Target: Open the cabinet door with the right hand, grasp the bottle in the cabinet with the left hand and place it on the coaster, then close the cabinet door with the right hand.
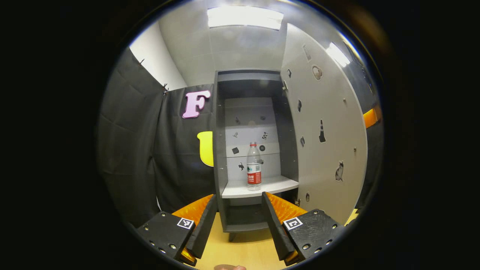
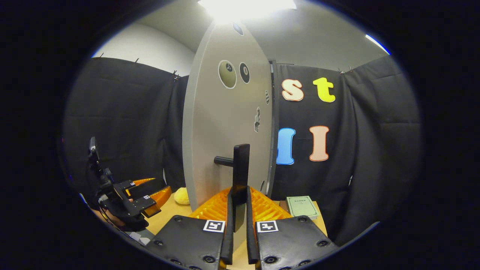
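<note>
In the left gripper view a grey cabinet (image 1: 221, 150) stands with its door (image 1: 326, 112) swung out to the right. A clear bottle (image 1: 254, 167) with a red label and red cap stands upright on the white shelf (image 1: 275, 185). My left gripper (image 1: 240, 204) is open, short of the cabinet and below the shelf's front edge. In the right gripper view my right gripper (image 2: 237, 200) is shut on the door's black upright handle (image 2: 240, 168). The left gripper (image 2: 152, 191) also appears at the far left there, open.
The cabinet stands on a wooden table (image 1: 243, 249). In the right gripper view a small green book (image 2: 302, 206) lies on the table right of the door (image 2: 225, 123), and a yellow soft object (image 2: 182, 195) sits left of it. Black cloth walls surround the booth.
</note>
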### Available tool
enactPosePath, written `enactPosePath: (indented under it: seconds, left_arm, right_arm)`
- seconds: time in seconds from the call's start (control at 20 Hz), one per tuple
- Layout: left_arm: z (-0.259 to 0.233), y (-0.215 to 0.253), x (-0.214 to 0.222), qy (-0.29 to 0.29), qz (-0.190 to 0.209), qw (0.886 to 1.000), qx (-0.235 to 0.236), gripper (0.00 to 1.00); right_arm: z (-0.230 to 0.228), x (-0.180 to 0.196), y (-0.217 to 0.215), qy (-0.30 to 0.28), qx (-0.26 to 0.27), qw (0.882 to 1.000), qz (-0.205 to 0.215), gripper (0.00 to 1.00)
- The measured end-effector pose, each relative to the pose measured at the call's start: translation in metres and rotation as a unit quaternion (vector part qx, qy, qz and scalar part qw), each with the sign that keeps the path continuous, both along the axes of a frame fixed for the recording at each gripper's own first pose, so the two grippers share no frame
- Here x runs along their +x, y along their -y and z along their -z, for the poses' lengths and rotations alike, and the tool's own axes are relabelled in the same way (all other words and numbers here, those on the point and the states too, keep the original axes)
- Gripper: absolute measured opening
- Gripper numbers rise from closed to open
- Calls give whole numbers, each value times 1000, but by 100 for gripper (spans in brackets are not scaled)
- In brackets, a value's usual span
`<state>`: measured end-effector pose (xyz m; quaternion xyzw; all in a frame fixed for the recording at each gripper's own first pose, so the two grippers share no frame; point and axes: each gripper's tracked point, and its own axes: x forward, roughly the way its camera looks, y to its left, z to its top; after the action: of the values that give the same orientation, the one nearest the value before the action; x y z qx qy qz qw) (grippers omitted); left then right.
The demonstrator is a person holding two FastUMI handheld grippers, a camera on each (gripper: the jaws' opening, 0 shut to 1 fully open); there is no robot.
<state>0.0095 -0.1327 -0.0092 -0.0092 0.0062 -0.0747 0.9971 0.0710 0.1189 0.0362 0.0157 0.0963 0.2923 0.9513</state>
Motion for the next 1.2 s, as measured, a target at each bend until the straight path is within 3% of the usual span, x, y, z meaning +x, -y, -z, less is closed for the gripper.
enactPosePath:
  seconds: [0.3, 0.45, 0.6, 0.7, 0.9, 0.95, 1.15, 1.2]
  left_arm:
    - [-10, 29, -5, 0, -20, 1000, 2, 68]
    - [-22, 36, 3, 6, -28, 999, 16, 68]
    - [-35, 44, 16, 4, -23, 1000, 11, 68]
    - [-41, 50, 27, 2, -14, 1000, -3, 68]
    - [-50, 67, 54, -8, 15, 1000, -15, 68]
    - [-51, 70, 62, -11, 20, 1000, -17, 68]
    - [-55, 84, 94, -15, 37, 999, -24, 69]
    - [-57, 85, 103, -12, 38, 999, -24, 68]
  right_arm:
    - [8, 23, 48, 10, 1, 1000, 12, 17]
    - [9, 6, 42, -11, 47, 998, -41, 17]
    - [6, -2, 65, -1, 46, 998, -48, 17]
    - [8, 8, 99, 18, 25, 1000, -4, 14]
    - [20, 25, 149, 18, 36, 996, 75, 13]
    - [24, 31, 159, 17, 33, 995, 93, 17]
    - [44, 45, 186, 13, 7, 988, 155, 100]
    - [47, 47, 189, 11, 4, 986, 165, 97]
